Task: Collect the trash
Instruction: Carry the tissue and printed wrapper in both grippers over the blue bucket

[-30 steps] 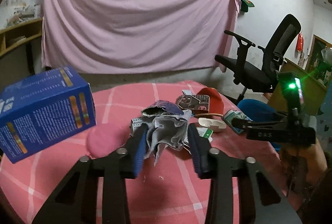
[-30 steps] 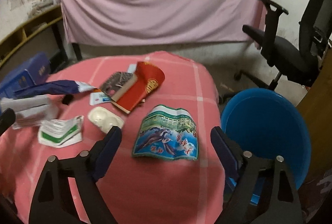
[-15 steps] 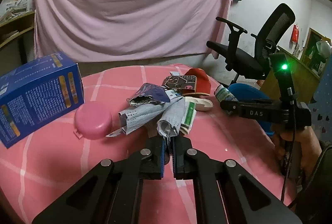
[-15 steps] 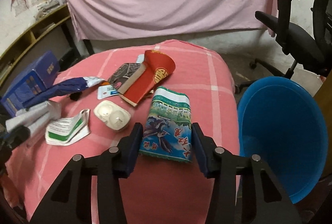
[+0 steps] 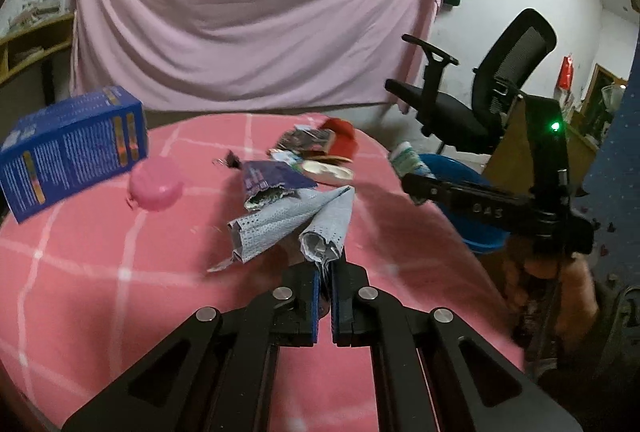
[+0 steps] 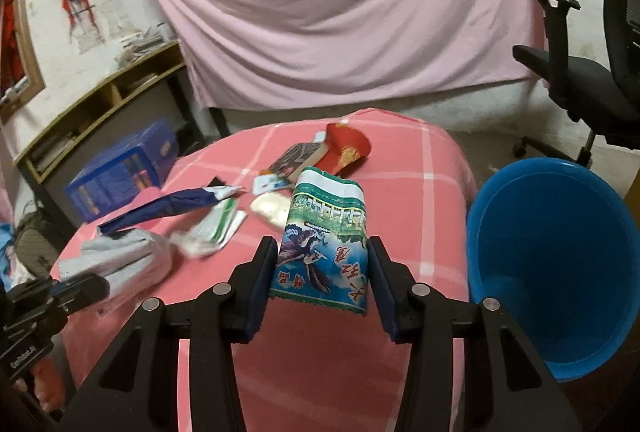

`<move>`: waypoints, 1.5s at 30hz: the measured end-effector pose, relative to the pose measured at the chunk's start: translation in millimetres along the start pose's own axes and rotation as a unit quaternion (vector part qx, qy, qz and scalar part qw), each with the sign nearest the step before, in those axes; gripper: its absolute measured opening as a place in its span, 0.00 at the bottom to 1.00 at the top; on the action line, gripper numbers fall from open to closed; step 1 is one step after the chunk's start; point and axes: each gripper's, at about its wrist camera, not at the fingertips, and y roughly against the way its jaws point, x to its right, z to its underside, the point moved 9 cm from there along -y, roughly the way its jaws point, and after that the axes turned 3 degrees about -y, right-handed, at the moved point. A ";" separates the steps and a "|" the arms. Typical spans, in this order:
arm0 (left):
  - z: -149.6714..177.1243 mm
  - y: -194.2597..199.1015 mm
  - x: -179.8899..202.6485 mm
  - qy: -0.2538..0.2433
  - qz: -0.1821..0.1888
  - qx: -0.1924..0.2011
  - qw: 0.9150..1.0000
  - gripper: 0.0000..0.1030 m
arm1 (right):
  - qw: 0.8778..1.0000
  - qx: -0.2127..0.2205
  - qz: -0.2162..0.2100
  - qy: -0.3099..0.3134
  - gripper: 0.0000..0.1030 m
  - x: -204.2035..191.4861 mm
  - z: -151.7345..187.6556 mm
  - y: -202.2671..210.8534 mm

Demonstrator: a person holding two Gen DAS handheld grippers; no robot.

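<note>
Both grippers lifted trash since before: left gripper point(image 5: 325, 272) clamps grey wrapper point(image 5: 320, 232); right gripper point(image 6: 322, 272) squeezes printed packet point(image 6: 324, 232), blue bin point(image 6: 560, 272) at 3 o'clock.

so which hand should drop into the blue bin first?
Right, probably. The right gripper grips the green printed bag with the blue bin right beside it. The left gripper, pinching grey perforated wrapper, sits farther away.

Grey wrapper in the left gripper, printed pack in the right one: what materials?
Grey wrapper: looks like thin perforated film or nonwoven, matte; fine dot pattern, crumpled limp folds. Printed pack: probably glossy plastic film; sheen, printed bird and lettering, bows between the pads. Neither is certain from the look alone.
</note>
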 end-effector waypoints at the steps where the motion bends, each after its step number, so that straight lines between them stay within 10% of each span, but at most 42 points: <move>1: 0.8 -0.4 4.2 0.003 0.008 -0.005 1.000 0.02 | 1.000 0.002 -0.004 0.005 0.42 -2.2 2.1 2.1; 17: 31.1 -21.5 60.2 0.001 0.075 -0.076 0.994 0.02 | 1.000 0.024 -0.001 0.008 0.42 13.6 17.2 30.8; 31: -52.3 -6.3 92.8 -0.074 0.055 0.072 0.993 0.02 | 0.989 0.145 -0.007 -0.011 0.42 28.0 -10.7 83.4; 45: -128.6 -90.8 163.0 -0.124 0.113 0.153 0.974 0.02 | 0.945 0.304 0.109 -0.046 0.44 101.8 -36.4 146.6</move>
